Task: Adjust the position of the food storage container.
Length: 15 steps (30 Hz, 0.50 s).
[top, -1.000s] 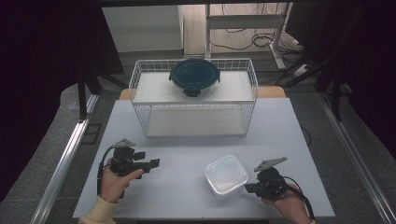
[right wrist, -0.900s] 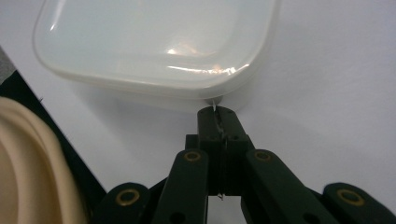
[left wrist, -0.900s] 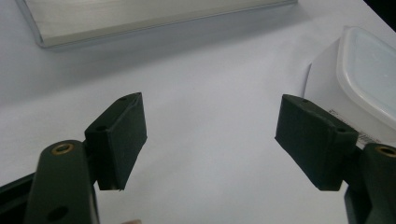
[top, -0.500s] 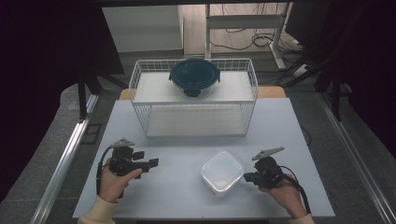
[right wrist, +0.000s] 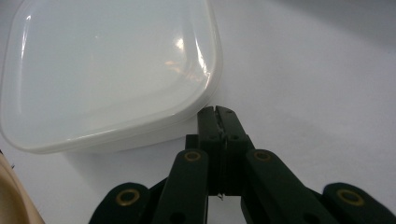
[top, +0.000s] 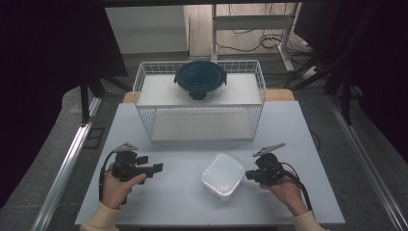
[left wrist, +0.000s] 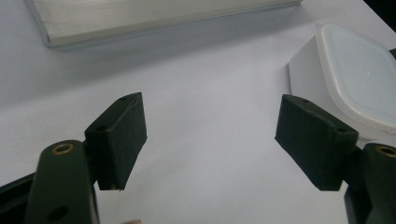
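Note:
A white square container with a translucent lid (top: 223, 175) (left wrist: 359, 79) (right wrist: 107, 70) lies on the pale table (top: 183, 202), between the two hands and turned slightly askew. My right gripper (top: 248, 174) (right wrist: 217, 112) is shut with nothing between its jaws, and its tips rest against the container's right side. My left gripper (top: 150, 163) (left wrist: 212, 135) is held low over the table at the left. It points toward the container, with its jaws wide open and bare tabletop between them.
A white wire basket rack (top: 144, 89) stands at the back of the table, with a dark round lidded container (top: 199, 79) on its upper shelf. A metal rail (top: 67, 168) runs along the floor at the left. Cables trail from both grippers.
My right gripper has moved left and a little away from the person. The white container has slid left with it and turned slightly. The left gripper has stayed still.

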Each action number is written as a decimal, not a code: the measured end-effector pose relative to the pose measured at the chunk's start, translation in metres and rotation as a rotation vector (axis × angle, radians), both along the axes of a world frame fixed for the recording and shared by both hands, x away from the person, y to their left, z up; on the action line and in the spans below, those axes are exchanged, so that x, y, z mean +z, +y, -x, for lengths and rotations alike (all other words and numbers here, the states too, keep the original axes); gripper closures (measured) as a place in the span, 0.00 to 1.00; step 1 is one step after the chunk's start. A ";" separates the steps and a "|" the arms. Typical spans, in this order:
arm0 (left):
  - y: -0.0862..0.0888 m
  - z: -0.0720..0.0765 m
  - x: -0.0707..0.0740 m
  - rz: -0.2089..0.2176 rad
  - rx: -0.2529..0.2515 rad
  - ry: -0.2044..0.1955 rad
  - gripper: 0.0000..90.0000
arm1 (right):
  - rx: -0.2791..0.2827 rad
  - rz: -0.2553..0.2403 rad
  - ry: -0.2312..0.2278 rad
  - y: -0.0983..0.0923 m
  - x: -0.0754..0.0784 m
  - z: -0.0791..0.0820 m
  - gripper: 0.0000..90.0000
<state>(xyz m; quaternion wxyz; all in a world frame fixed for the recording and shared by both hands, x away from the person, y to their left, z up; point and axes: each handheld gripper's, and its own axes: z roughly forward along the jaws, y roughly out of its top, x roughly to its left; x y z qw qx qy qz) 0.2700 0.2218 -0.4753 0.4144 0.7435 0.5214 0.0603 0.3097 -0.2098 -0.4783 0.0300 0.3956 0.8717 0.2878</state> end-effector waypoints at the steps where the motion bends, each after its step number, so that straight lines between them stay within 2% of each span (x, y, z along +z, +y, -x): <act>1: 0.000 0.000 0.000 -0.001 -0.001 0.000 0.27 | 0.000 -0.001 -0.001 0.002 0.000 -0.001 1.00; 15: -0.001 -0.001 -0.001 -0.006 -0.002 0.003 0.27 | 0.017 -0.012 -0.004 0.025 -0.001 -0.014 1.00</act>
